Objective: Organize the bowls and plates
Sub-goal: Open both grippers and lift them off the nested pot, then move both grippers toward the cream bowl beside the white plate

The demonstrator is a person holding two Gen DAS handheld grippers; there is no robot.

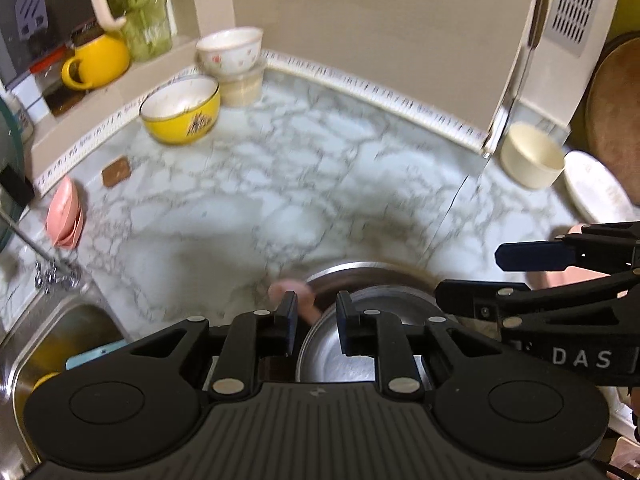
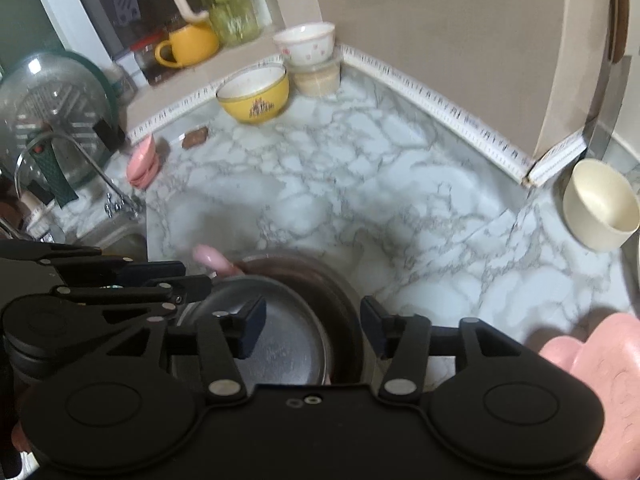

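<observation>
A stack of steel plates (image 2: 280,340) sits at the near edge of the marble worktop (image 2: 360,184), a smaller shiny plate resting inside a wider, darker-rimmed one. The left tongs (image 1: 316,320) straddle the near-left rim of the smaller plate with a narrow gap between the fingers; whether they actually pinch the rim cannot be told through the blur. The right tongs (image 2: 314,330) stand wide apart over the right part of the stack, gripping nothing. A pink object (image 2: 212,258) lies just beyond the stack's far-left rim, too blurred to identify.

Farther out, a yellow bowl (image 1: 182,110) stands near the back wall, and beside it a white flowered bowl (image 1: 230,52) sits on a lidded plastic container (image 1: 242,86). A stack of pink dishes (image 1: 64,216) leans at the left edge near the tap (image 2: 80,164) and sink (image 1: 52,344). On the right a cream cup (image 1: 532,156) stands next to a white plate (image 1: 596,188). A yellow mug (image 1: 96,62) sits on the window ledge.
</observation>
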